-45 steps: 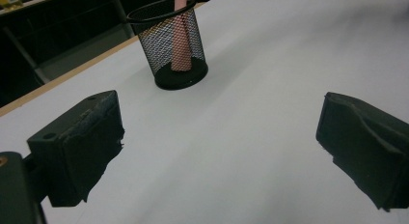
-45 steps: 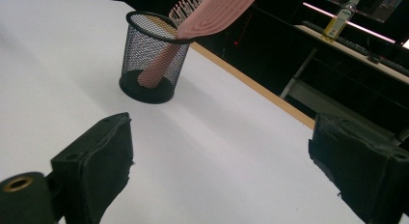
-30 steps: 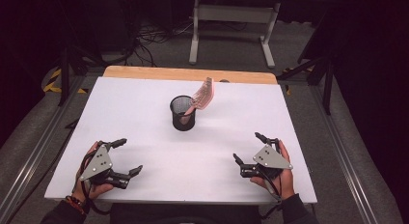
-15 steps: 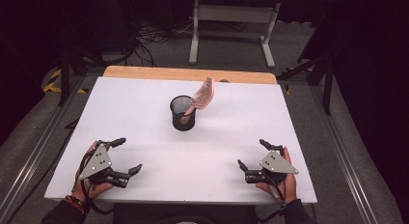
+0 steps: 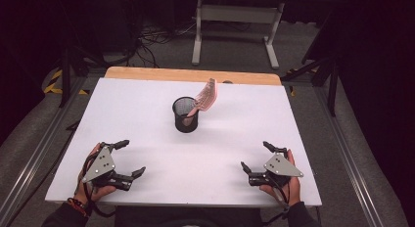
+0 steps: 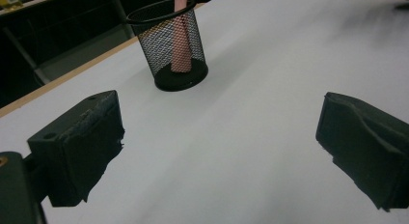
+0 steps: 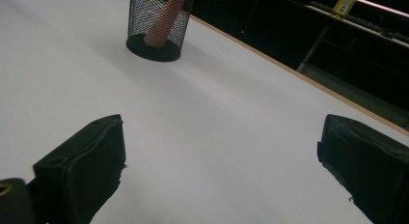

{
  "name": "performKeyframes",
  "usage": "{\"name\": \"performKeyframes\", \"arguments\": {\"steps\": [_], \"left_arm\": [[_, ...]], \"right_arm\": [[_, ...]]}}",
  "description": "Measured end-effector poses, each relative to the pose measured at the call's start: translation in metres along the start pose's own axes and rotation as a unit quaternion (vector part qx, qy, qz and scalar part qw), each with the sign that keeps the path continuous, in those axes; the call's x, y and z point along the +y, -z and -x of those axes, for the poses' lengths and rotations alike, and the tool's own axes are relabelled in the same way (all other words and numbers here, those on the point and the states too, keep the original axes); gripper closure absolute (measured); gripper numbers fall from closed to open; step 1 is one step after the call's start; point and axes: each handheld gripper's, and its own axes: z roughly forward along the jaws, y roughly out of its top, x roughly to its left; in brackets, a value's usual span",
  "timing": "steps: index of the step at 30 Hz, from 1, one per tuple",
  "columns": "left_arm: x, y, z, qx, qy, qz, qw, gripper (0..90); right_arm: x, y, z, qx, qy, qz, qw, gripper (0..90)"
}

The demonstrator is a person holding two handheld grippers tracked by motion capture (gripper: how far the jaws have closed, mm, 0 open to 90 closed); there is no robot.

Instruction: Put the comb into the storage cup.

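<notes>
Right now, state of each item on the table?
Left hand-held gripper: open, empty, near the table's front edge.
Right hand-held gripper: open, empty, near the front edge.
Mesh cup: upright, mid-table.
Pink brush: handle down in the cup, leaning, head above the rim.

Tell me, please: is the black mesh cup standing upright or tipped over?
Upright. The black mesh cup rests on its round base on the white table, rim upward, with a pink brush leaning out of it.
</notes>
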Motion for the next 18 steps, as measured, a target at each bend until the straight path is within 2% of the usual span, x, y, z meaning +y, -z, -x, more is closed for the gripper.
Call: {"name": "performKeyframes", "arguments": {"steps": [18], "left_arm": [[-0.0010,-0.0021,0.0034,-0.008,-0.008,-0.004,0.9999,3.8]], "right_arm": [[0.0022,-0.0005,-0.0042,-0.001,0.001,0.007,1.0000,3.4]]}}
